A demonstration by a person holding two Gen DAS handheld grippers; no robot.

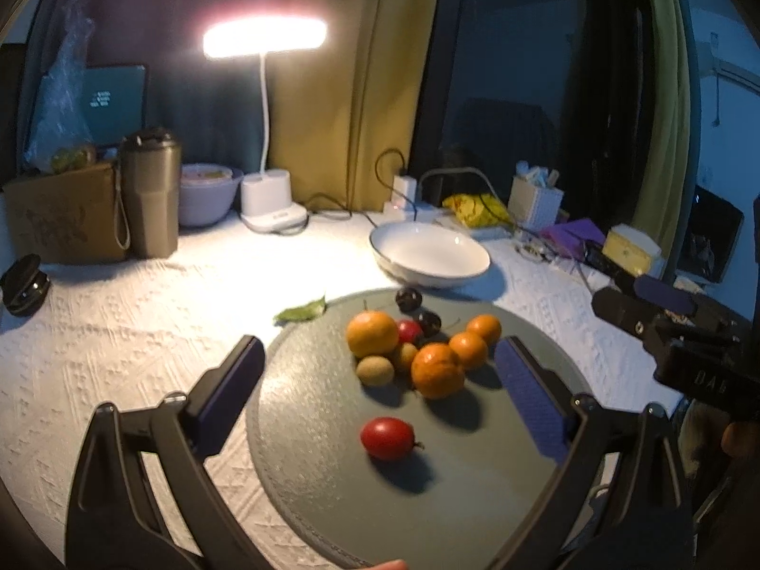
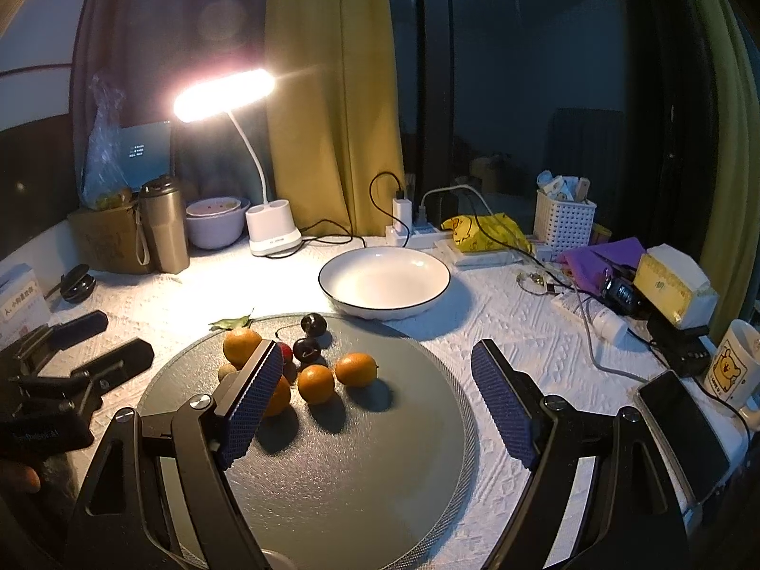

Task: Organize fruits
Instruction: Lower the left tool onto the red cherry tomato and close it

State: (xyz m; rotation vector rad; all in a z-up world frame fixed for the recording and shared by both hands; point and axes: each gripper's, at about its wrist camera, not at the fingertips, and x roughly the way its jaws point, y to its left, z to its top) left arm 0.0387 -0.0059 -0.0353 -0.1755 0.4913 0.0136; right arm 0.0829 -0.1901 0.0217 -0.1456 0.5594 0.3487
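Note:
A round grey tray [image 1: 313,451] holds a cluster of fruit: several small oranges [image 1: 437,370], two brown longans [image 1: 375,369], two dark cherries [image 1: 407,298], a small red fruit [image 1: 409,331], and one red fruit [image 1: 387,438] lying apart nearer me. An empty white bowl [image 1: 430,254] stands behind the tray. My left gripper [image 1: 380,356] is open and empty above the tray, just short of the cluster. My right gripper [image 2: 375,365] is open and empty over the tray [image 2: 370,475], with the oranges [image 2: 356,369] ahead; its left finger hides part of the cluster. The bowl [image 2: 384,280] shows beyond.
A lit desk lamp [image 1: 273,209], tumbler [image 1: 151,194], cardboard box [image 1: 61,213] and pale bowl [image 1: 209,192] stand at the back left. A leaf [image 1: 301,311] lies beside the tray. Cables, power strip [image 2: 418,232], white basket [image 2: 563,221], mug [image 2: 731,365] and phone [image 2: 684,427] crowd the right.

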